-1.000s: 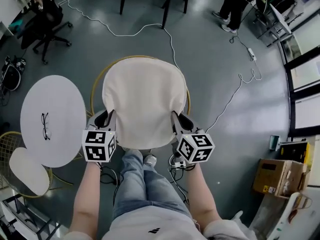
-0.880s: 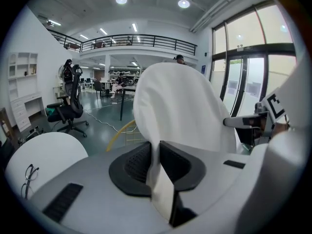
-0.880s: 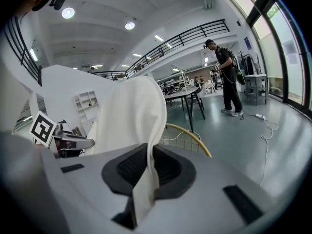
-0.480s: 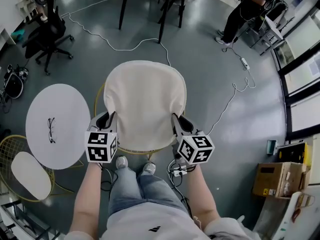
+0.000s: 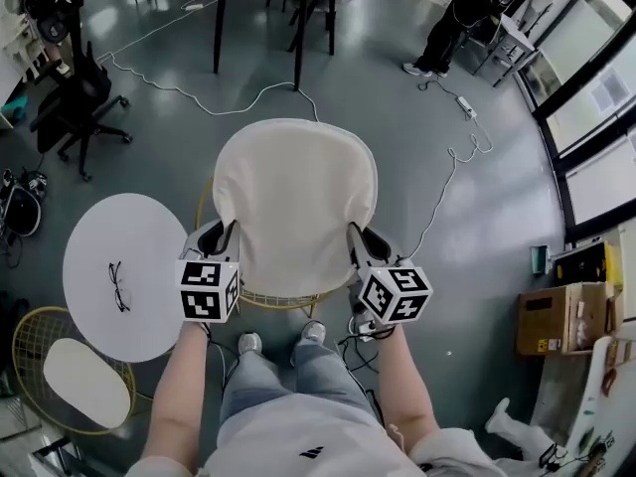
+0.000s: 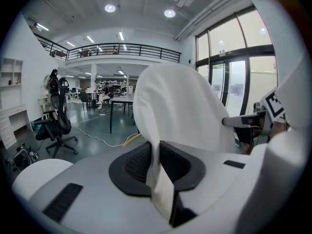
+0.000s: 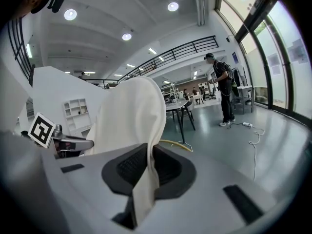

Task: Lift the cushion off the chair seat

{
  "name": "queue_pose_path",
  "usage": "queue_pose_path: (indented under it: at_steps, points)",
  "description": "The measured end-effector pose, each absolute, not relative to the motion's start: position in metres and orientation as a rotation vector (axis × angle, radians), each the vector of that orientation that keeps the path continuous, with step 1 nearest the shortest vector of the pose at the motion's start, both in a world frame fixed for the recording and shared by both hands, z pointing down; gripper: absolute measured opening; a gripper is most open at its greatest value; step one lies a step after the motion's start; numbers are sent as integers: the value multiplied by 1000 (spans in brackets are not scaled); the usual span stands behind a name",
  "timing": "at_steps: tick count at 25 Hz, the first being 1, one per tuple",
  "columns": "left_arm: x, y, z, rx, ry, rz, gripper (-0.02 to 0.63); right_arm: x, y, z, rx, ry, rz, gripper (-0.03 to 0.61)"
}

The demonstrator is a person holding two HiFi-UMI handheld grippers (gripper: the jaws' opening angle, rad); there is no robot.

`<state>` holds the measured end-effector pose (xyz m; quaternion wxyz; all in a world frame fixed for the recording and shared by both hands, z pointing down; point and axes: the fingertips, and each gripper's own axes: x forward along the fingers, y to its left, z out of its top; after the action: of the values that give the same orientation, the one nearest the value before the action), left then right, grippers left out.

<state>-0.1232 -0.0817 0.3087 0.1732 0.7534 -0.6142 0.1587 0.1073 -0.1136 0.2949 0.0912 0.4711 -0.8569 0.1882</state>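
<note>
My left fingers (image 6: 135, 164) and right fingers (image 7: 130, 168) are each clamped on a side edge of the cream cushion (image 5: 295, 197), a pinch that only the two gripper views show close up. The head view shows the cushion held between them over the yellow wire chair (image 5: 283, 300). Only that view lets me count two of each, with a second chair (image 5: 25, 331) and second cushion (image 5: 84, 384), plus one round tabletop (image 5: 129, 246) bearing one pair of glasses (image 5: 119, 286).

Left gripper (image 5: 221, 242) and right gripper (image 5: 359, 242) pinch the cream cushion's (image 5: 295, 197) near edges — above the yellow wire chair (image 5: 285, 302).
</note>
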Motion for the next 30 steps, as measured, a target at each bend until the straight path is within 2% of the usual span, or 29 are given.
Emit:
queue_pose_path:
  at_steps: [30]
  points:
    - [-131, -74, 229, 2510, -1555, 346, 61, 100, -44, 218, 1806, -2495, 377, 46]
